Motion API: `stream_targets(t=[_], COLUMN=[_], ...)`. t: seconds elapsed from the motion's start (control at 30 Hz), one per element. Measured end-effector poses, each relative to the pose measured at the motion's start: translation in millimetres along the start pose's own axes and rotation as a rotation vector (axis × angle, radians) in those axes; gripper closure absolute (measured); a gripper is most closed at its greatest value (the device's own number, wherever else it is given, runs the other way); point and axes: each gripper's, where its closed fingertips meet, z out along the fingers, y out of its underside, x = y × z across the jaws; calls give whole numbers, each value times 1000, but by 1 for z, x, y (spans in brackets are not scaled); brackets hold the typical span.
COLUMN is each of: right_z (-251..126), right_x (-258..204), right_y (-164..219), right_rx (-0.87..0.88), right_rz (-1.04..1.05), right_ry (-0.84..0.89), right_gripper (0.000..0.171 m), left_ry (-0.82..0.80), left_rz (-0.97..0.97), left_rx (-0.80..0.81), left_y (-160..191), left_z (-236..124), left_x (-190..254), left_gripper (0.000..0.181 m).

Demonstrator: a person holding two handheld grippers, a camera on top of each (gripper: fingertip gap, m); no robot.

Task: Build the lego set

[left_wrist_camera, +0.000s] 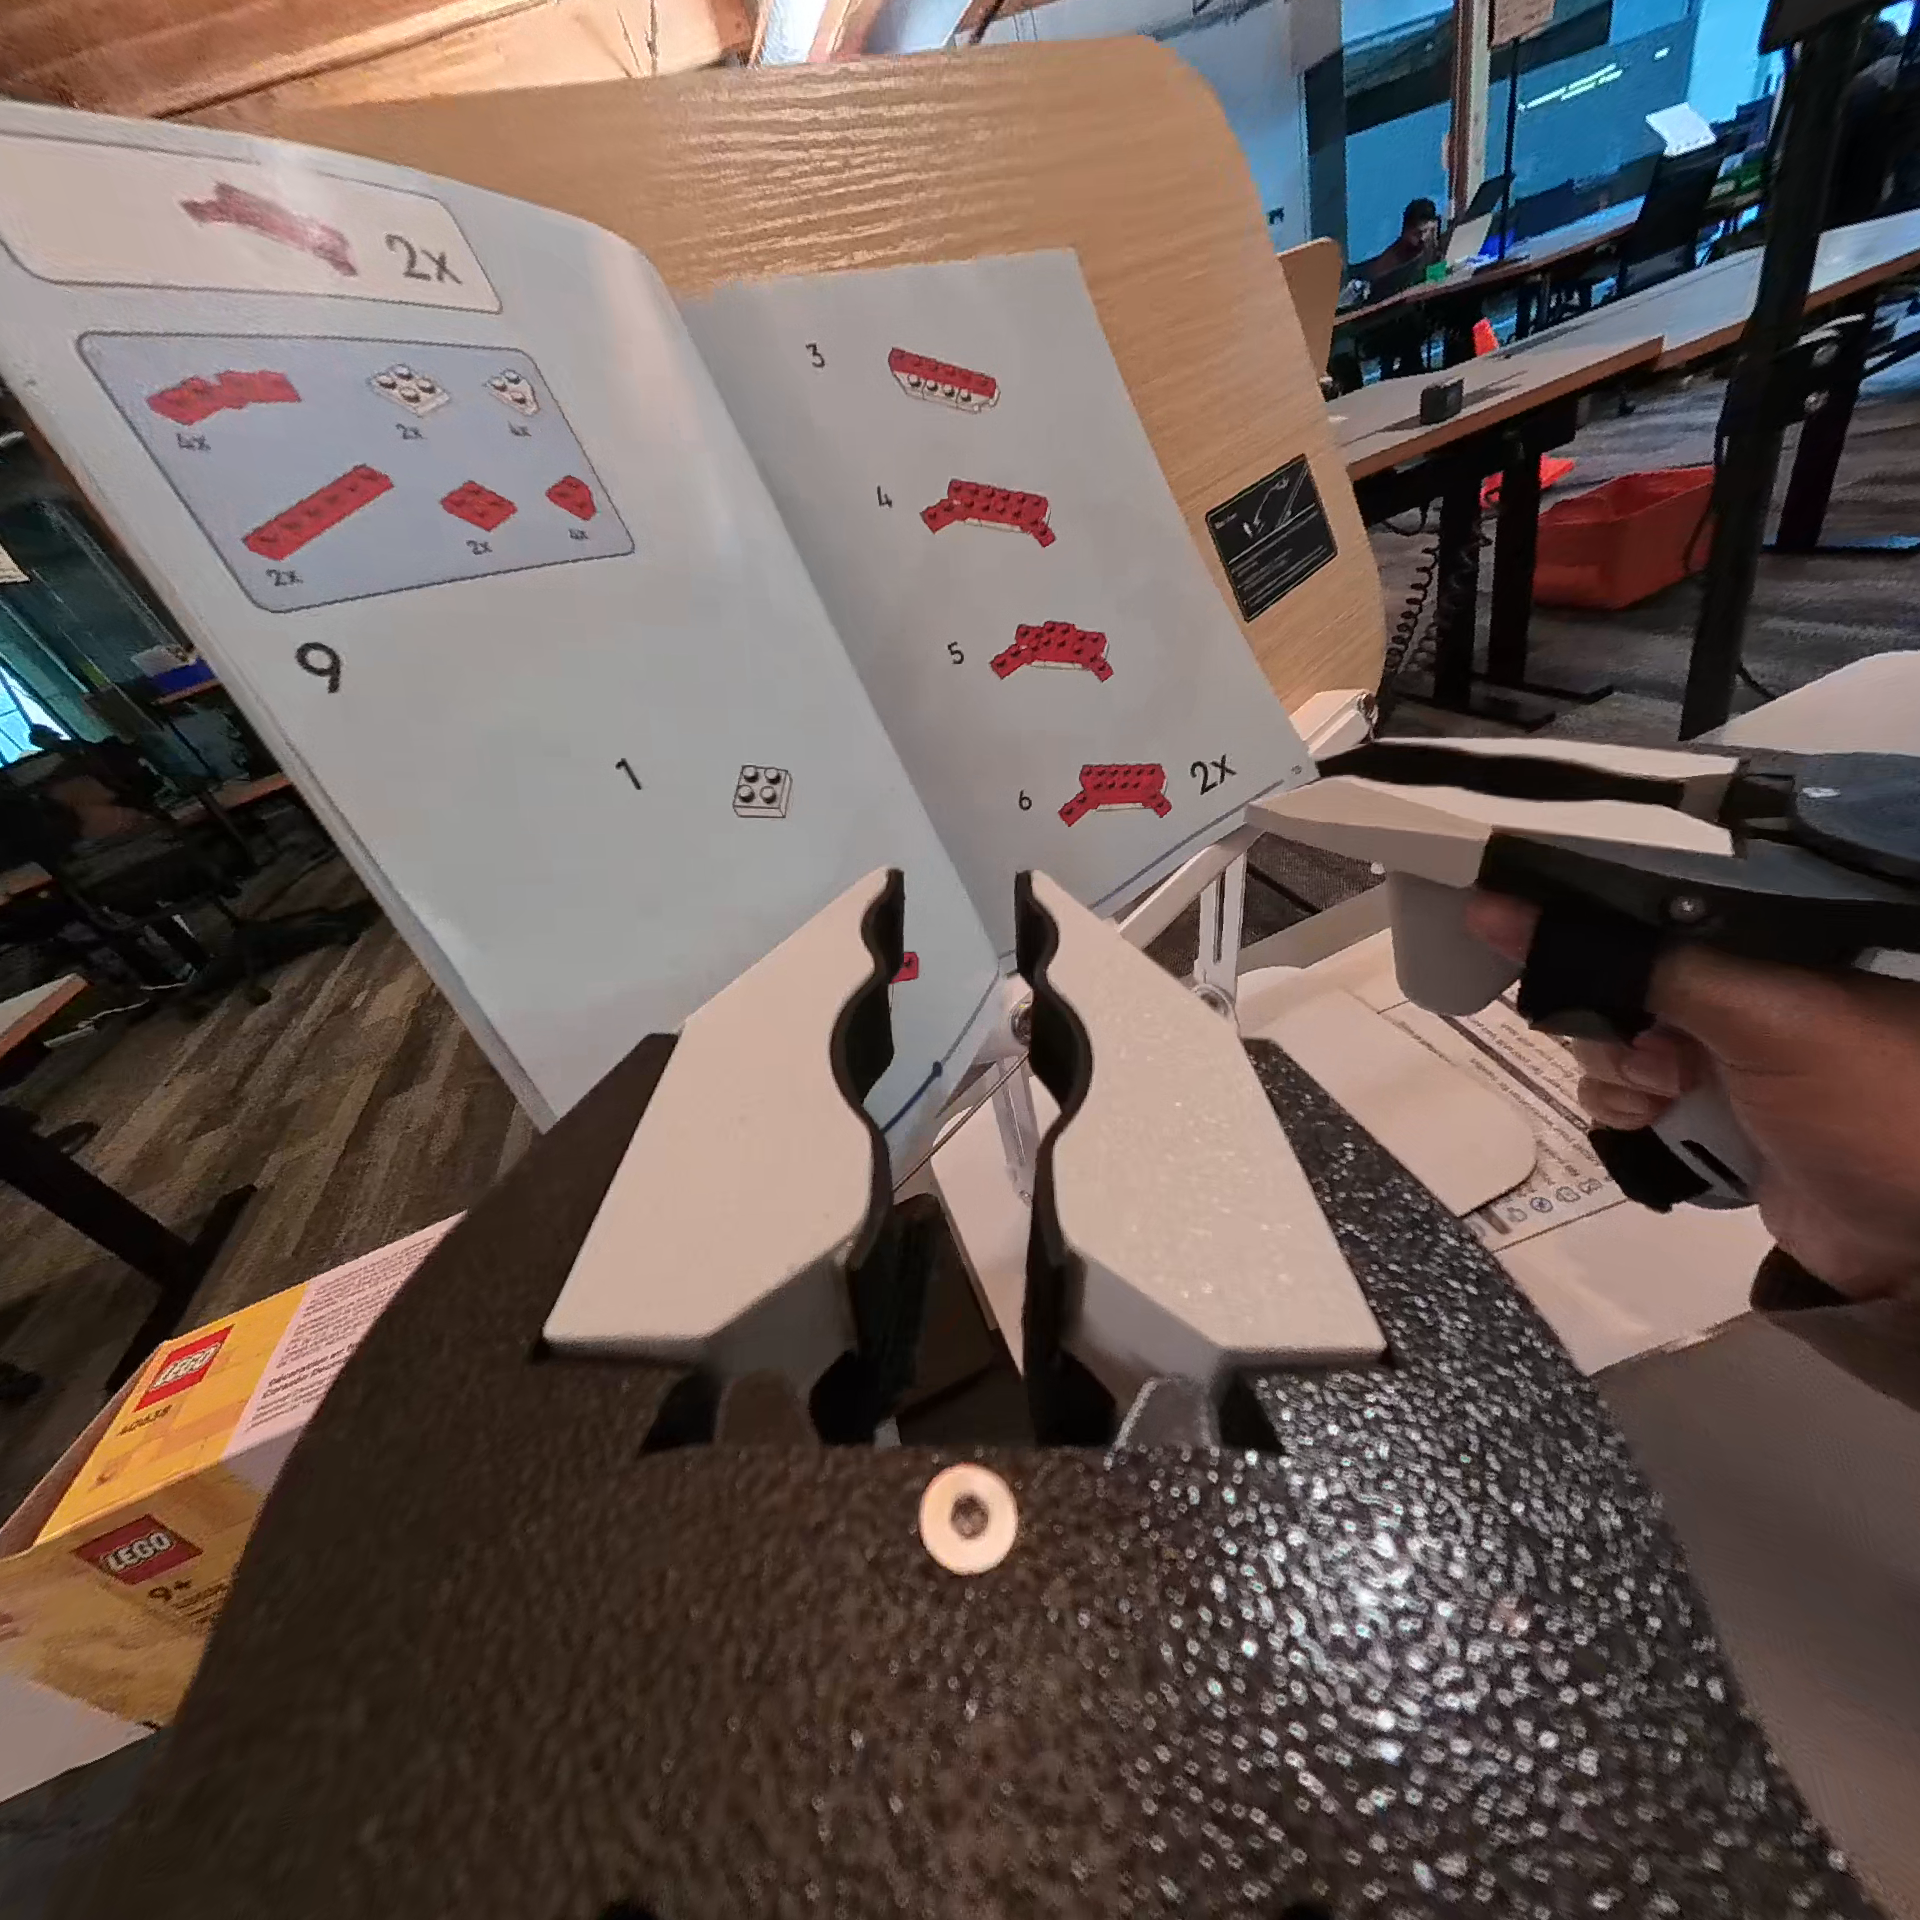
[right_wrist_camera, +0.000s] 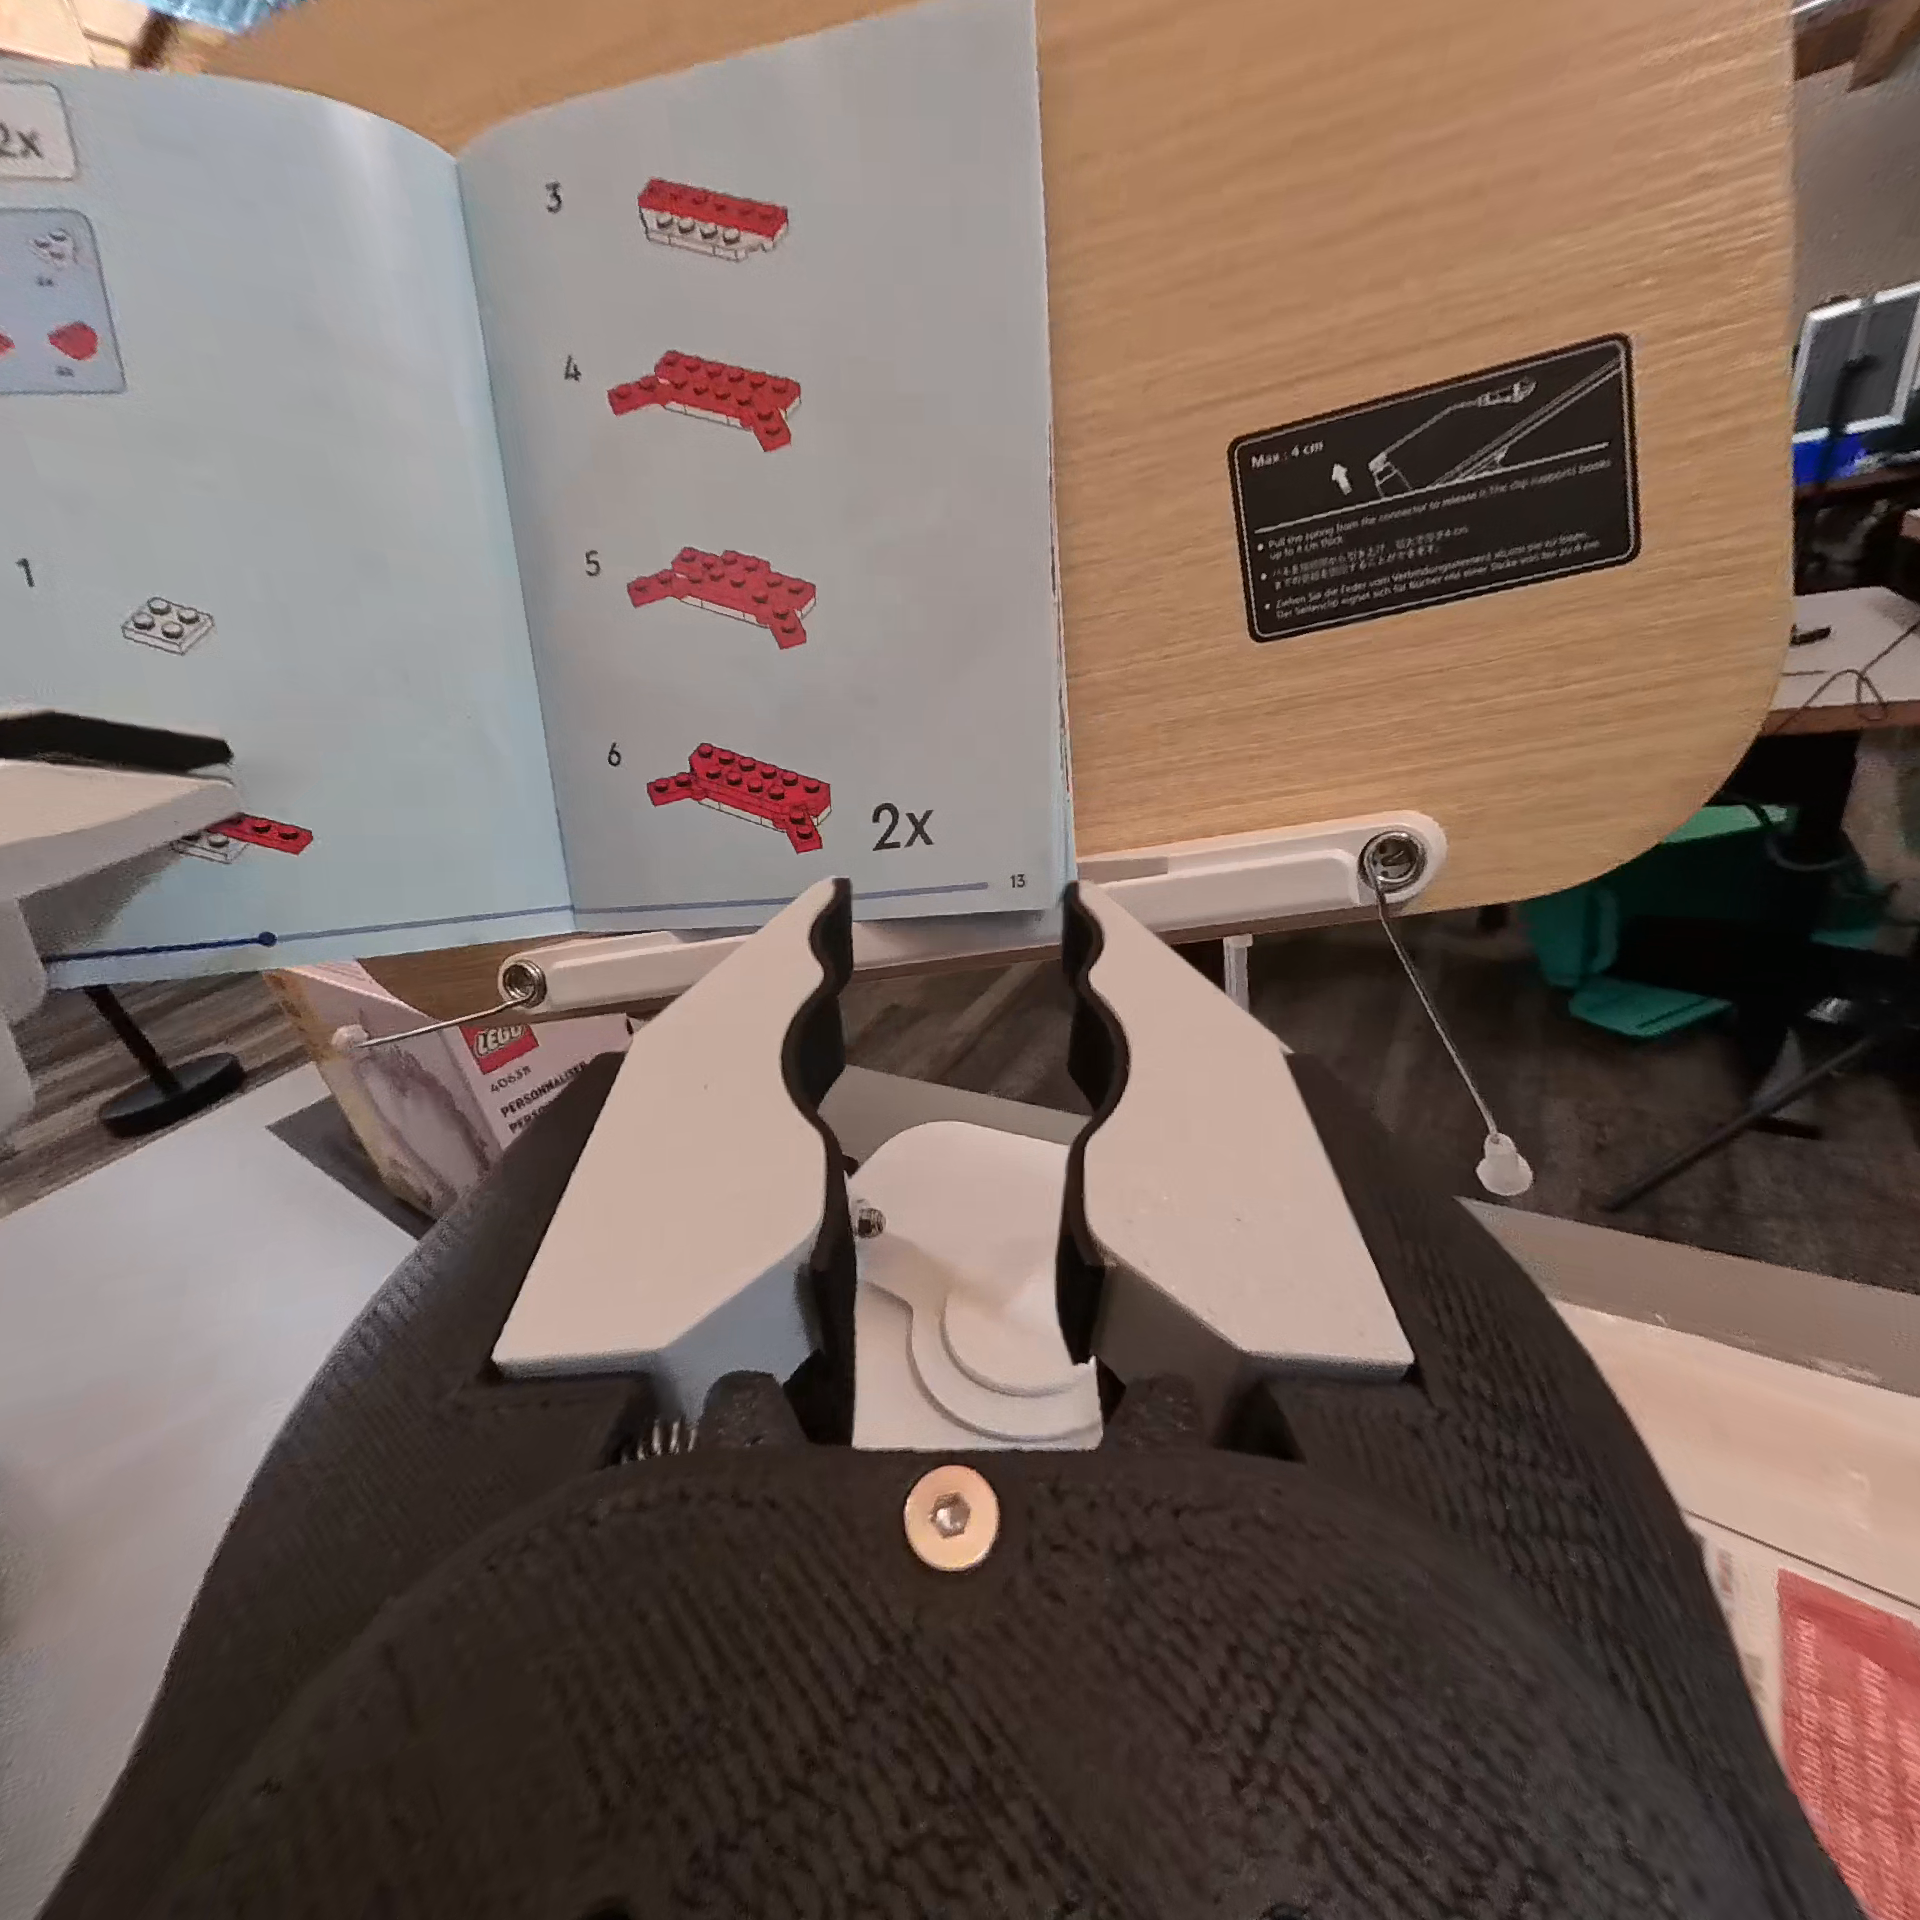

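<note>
Both grippers are facing an open booklet [left_wrist_camera: 644,582] that is leaning on a wooden stand [right_wrist_camera: 1403,260]; no loose bricks are showing in either view, so the set's pieces are lying somewhere out of frame.

The left gripper [left_wrist_camera: 958,894] is pointing at the booklet's lower edge with its jaws slightly apart and nothing between them. The right gripper [right_wrist_camera: 956,914] is pointing at the bottom of the right-hand page with its jaws wider apart, also empty; in the left wrist view it is appearing at the right edge [left_wrist_camera: 1288,800], gripped by a hand [left_wrist_camera: 1766,1122].

The two wire page clips [right_wrist_camera: 1439,1023] are hanging off the stand's white ledge [right_wrist_camera: 1226,888] rather than pressing on the paper, so the pages are resting free. A boxed set [left_wrist_camera: 135,1455] is sitting at the table's left edge.

Risks, as judged from this arrangement:
- The booklet is standing unclipped; a nudge from either fingertip is likely to flip a page or slide the booklet off the ledge.
- The left gripper's tips are sitting very close to the lower page edge; pushing forward could crease or tear the paper.
- The stand is tilting on a slim hinge [right_wrist_camera: 966,1299]; pressure against the board could fold it back.
- The two grippers are working near each other and could collide while turning towards the table.
</note>
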Motion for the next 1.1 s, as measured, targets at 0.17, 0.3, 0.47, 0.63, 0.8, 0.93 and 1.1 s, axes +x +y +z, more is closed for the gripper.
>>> stream_targets(t=[0.17,0.3,0.47,0.63,0.8,0.93,1.1], right_z=[-10,-16,-26,-29,-28,-28,-27], right_x=[-6,-19,-48,-68,-62,-54,-50], right_y=[-9,-19,-27,-24,-23,-23,-20], right_rx=[82,144,245,269,258,245,237], right_rz=[-76,-201,-558,-763,-719,-691,-696], right_ry=[15,2,-2,-10,16,53,82], right_gripper=[161,171,171,171,171,171,171], left_ry=[31,142,407,524,524,562,522], left_rz=[-19,-54,-214,-337,-370,-356,-248], left_rx=[-9,20,79,110,103,132,84], left_y=[4,-4,-28,-43,-44,-52,-53], left_z=[2,2,0,9,24,30,46], left_x=[3,20,49,53,52,62,72], left_gripper=[162,155,151,147,155,151,155])
